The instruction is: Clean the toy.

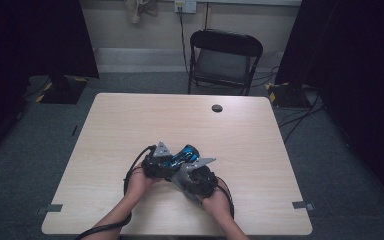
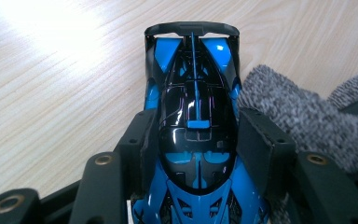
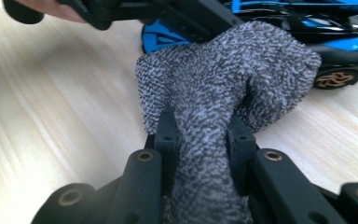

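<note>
Table: pale wood-grain tabletop (image 1: 130, 130), both hands working near its front edge
Car: glossy blue-and-black toy race car (image 2: 193, 121) resting on the table, between the two grippers
Left gripper (image 2: 193, 140): jaws clamped on the car's flanks
Cloth: grey fuzzy towel cloth (image 3: 223, 79) touching the car's side
Right gripper (image 3: 200, 135): jaws pinched tight on the bunched cloth
</note>
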Demonstrator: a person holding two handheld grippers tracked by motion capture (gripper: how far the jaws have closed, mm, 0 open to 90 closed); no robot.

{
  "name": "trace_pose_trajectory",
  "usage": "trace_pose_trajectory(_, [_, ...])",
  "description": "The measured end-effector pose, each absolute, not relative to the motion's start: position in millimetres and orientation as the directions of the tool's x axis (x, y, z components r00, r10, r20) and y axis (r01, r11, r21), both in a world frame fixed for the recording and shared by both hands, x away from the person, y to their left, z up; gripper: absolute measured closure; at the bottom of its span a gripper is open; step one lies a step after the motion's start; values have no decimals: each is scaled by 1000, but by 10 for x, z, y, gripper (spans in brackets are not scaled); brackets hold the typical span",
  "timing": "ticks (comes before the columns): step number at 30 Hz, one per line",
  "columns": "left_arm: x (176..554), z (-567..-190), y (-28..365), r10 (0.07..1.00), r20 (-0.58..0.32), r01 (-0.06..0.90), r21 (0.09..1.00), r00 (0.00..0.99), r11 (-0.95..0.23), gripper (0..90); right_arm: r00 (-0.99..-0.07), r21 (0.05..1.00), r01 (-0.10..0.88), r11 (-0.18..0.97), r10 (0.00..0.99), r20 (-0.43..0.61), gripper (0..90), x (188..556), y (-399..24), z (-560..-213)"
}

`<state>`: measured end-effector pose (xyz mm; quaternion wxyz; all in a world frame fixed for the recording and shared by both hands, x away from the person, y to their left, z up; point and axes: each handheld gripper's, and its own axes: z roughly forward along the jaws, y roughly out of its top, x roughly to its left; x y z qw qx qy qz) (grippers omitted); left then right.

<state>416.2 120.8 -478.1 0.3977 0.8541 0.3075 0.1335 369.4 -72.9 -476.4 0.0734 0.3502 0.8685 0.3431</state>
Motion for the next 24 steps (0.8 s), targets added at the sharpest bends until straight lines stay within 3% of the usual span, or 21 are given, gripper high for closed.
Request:
trace_pose_trajectory(14, [4161, -4789, 1214, 632, -24, 420, 767, 774, -485, 485, -789, 643, 541, 542, 592, 164, 726, 3582, -728, -4737])
trace_pose_trajectory(24, [4158, -4792, 1218, 634, -26, 421, 769, 773, -482, 486, -770, 655, 548, 520, 620, 152, 725, 3664, -981, -4586])
